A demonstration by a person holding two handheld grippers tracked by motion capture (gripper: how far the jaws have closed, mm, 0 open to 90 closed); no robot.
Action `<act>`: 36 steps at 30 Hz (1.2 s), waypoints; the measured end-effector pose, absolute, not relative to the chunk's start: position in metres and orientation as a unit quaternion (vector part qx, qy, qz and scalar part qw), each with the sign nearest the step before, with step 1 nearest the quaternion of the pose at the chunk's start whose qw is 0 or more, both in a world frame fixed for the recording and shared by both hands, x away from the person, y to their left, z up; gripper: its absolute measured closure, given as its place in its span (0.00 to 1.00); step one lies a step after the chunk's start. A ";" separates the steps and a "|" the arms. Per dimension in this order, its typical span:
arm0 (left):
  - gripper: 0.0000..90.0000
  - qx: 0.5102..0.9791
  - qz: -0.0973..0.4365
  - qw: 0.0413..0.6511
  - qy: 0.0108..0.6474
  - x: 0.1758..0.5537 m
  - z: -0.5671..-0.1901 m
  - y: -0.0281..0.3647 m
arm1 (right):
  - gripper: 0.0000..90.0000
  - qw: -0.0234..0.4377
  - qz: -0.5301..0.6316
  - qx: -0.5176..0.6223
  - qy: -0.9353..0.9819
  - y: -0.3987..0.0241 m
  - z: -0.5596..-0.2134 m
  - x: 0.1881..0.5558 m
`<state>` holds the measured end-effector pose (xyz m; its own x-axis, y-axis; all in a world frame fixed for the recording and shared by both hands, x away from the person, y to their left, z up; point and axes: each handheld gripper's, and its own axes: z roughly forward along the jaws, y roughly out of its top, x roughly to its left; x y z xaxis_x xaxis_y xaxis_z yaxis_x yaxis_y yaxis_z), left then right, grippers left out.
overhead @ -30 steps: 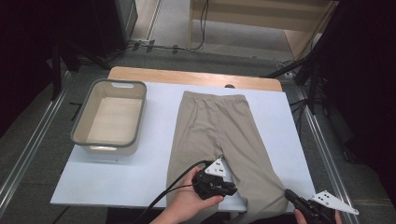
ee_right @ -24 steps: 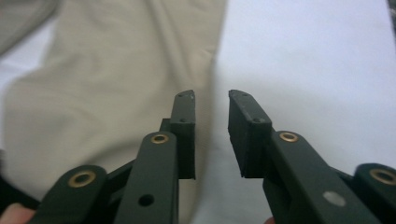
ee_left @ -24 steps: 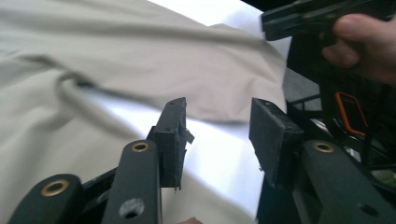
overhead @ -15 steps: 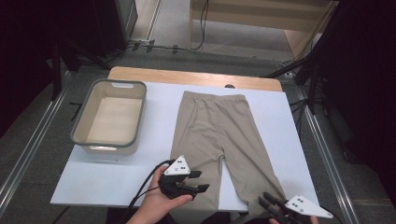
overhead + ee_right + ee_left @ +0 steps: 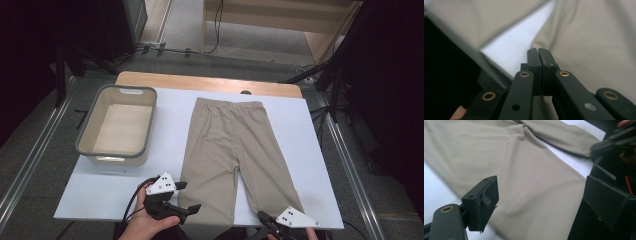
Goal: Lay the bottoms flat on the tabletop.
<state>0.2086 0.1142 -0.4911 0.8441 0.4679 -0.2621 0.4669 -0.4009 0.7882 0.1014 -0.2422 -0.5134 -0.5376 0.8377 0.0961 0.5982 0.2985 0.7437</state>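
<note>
A pair of beige trousers (image 5: 232, 150) is seen spread flat on the white table (image 5: 170, 125), waistband at the far edge, legs toward the near edge; no fold has yet been made and the grey bin (image 5: 119, 125) to the left stands empty; the left gripper (image 5: 186, 196), its jaws just opened wide with nothing between them, is poised beside the left leg's hem; the right gripper (image 5: 539, 53), jaws pressed together on nothing, is held over the right hem; judging by this, the folding is barely begun.
</note>
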 end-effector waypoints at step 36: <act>1.00 0.855 0.045 0.400 0.326 0.183 -0.501 0.147 | 0.98 0.218 0.342 0.586 0.701 -0.348 -0.527 0.111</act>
